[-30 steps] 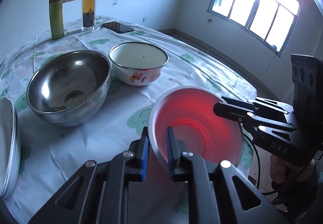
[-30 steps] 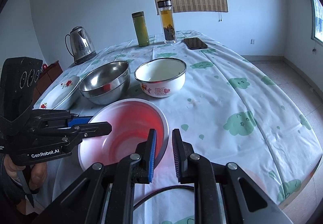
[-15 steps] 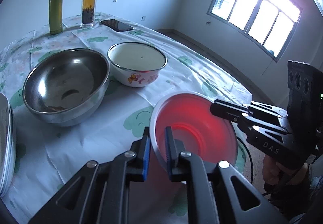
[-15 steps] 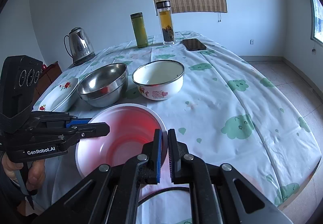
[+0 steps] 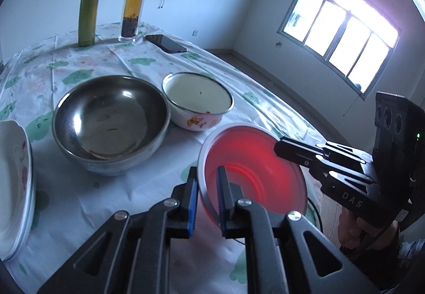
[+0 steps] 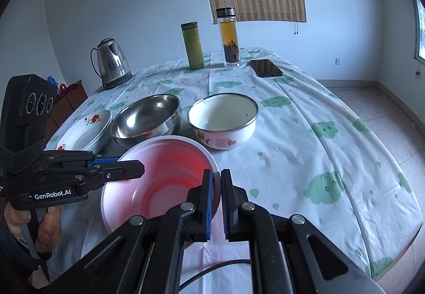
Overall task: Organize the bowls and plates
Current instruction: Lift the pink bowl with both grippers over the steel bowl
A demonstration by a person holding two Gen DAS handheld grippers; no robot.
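Red and thin-walled, the plastic bowl (image 5: 255, 169) sits low and centre-right in the left wrist view, and both grippers hold it by the rim. The left gripper (image 5: 207, 198) has its jaws narrow, one pad outside and one inside the wall on the bowl's left edge. The right gripper (image 6: 217, 198) is pinched on the opposite edge, its jaws almost together with the rim between them; in the left wrist view it comes in from the right side of the frame.

The bowl tilts, with its mouth turned to the upper right of the left wrist view. I judge that it hangs a little above the tablecloth (image 6: 305, 134), but its underside is covered by the fingers, so I cannot tell if it touches.

The steel bowl (image 5: 111, 121) lies up and to the left of the held bowl, on the left gripper's side. The enamel bowl (image 5: 198, 100) is straight beyond it, near the centre of the frame. If the red bowl should nest in one of these, the left hand is the nearer one to the steel bowl.

A stack of white plates (image 5: 13, 187) is cut off at the left border. The hand (image 6: 45, 225) under the left gripper shows only partly.
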